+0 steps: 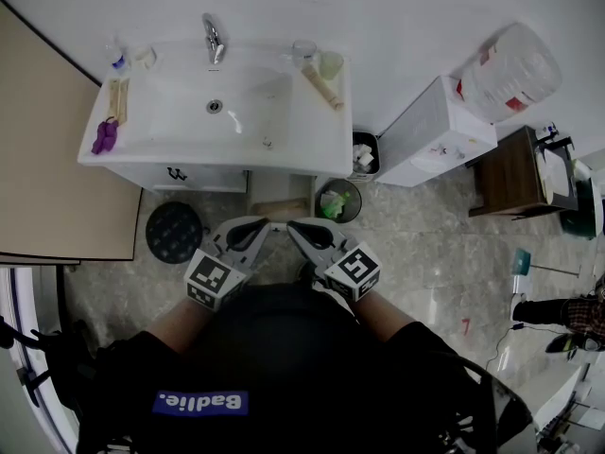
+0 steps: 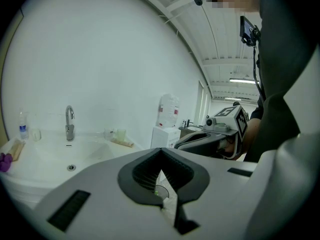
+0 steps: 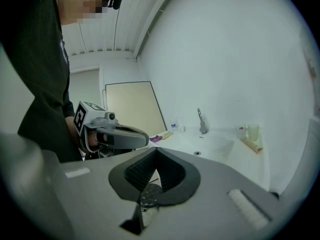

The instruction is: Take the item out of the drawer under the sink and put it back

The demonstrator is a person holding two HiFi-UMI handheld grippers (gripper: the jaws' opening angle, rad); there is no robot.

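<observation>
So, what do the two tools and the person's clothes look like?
Both the left tool and the right tool are grey, with dark ribbed pads lining their jaws. Each carries a cube, white with black square markers. The person wears a black top with a blue patch bearing white letters.

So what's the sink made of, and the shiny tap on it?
The sink looks like glossy white ceramic, maybe moulded resin: smooth, with soft highlights in the bowl. The tap looks like polished chrome-plated metal: silvery and mirror-bright.
</observation>
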